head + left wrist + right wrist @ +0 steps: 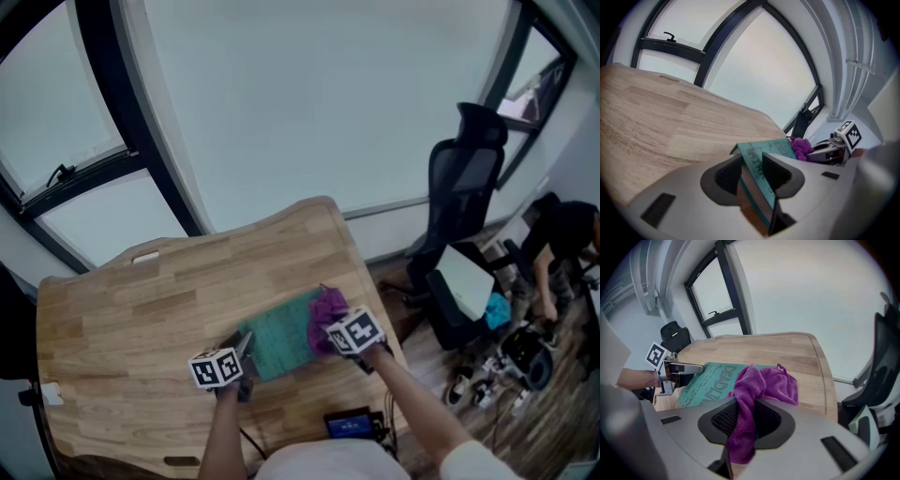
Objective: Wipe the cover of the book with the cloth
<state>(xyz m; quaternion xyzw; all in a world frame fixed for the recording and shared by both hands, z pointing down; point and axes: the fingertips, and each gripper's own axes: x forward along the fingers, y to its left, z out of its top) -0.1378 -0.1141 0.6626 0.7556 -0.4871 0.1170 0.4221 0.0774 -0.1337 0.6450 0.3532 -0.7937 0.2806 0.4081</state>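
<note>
Book (281,342), just one, sits clamped in the left gripper (752,173); the right gripper (745,420) pinches the single purple cloth (764,383).

- A wooden table (141,309) with a rounded far right corner is shown; a slot (145,256) is cut near its far edge.
- A large window (309,94), divided by dark frames (141,112), is located beyond the table; a handle (61,173) is fitted at the left.
- A black office chair (464,178) is positioned right of the table, on a wood floor (525,422).
- A person (562,244) in dark clothing is seen bent over at the far right.
- A dark device with a blue screen (352,425) is seen at the table's near edge.
</note>
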